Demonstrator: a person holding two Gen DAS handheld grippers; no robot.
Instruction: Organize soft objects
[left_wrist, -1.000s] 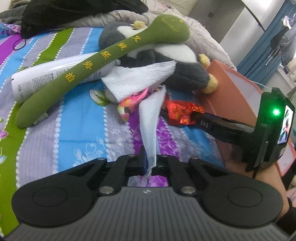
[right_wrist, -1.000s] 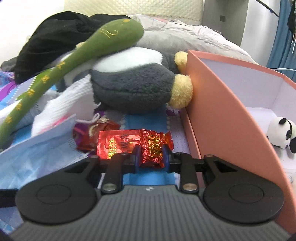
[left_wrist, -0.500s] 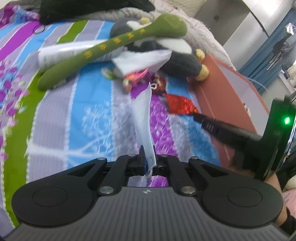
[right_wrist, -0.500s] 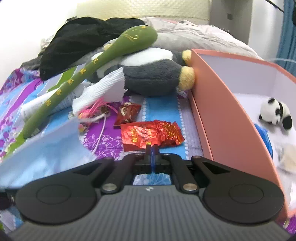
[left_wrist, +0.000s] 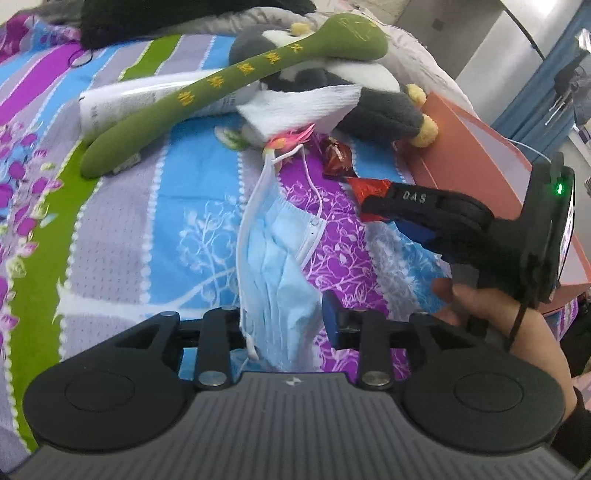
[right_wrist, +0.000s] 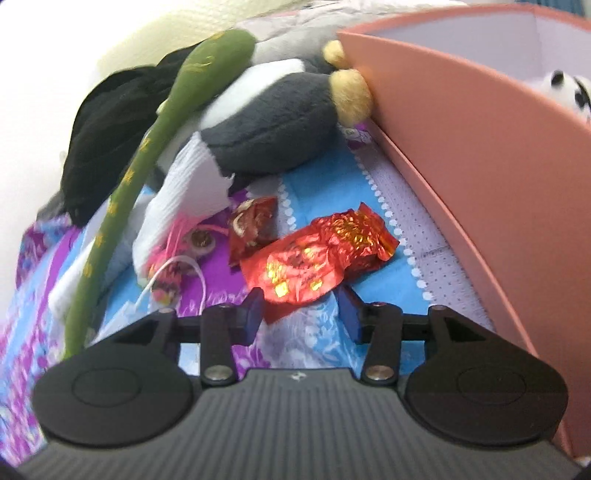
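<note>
Red foil is lying crumpled on the striped bedspread (right_wrist: 388, 229) just beside the pink box (right_wrist: 480, 155): the red wrapper (right_wrist: 325, 258). The right tongs (right_wrist: 301, 312) are opening, their tips either side of its near end, not pressing. Better to push forward, so both pads are gripping the thick middle before shutting. The left tongs (left_wrist: 286, 317) are opening too, with the blue face mask (left_wrist: 277, 266) hanging loosely between them.
</note>
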